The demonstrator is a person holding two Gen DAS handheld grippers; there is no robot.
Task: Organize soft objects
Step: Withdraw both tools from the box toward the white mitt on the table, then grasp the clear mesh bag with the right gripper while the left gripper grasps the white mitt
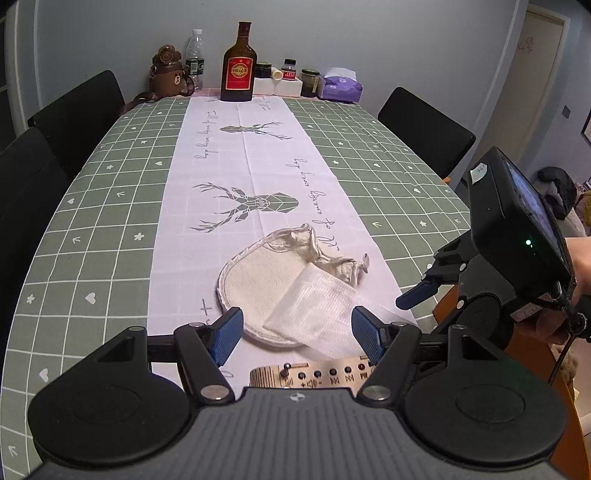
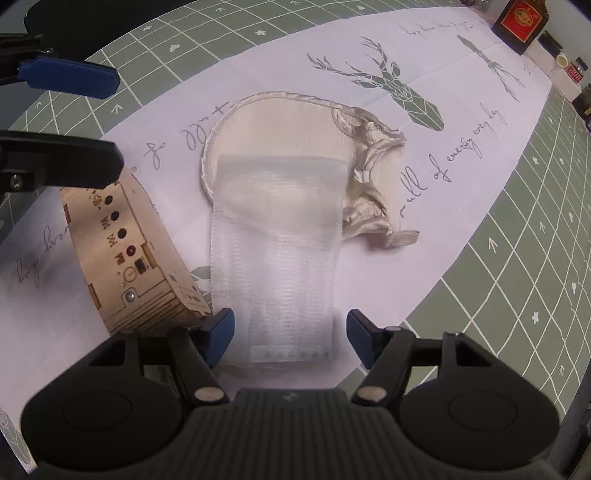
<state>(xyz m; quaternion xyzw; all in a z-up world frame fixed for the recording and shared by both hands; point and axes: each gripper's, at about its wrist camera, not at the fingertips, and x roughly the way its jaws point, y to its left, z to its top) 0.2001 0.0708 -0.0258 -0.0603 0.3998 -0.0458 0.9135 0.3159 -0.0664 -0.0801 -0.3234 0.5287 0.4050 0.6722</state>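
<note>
Left wrist view: long table (image 1: 92,229) in green checked cloth, white deer runner (image 1: 236,155) down its middle.
Bottles (image 1: 238,62) stand at the far edge by the grey wall (image 1: 369,37); both claws, left gripper (image 1: 297,334) and right gripper (image 2: 290,338), released over white gauze (image 2: 275,236).

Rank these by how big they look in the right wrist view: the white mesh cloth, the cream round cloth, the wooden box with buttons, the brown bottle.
1. white mesh cloth, though it lies nearest the camera
2. cream round cloth, partly covered, so its place against the box is unsure
3. wooden box with buttons
4. brown bottle, far off and cut by the frame edge
</note>
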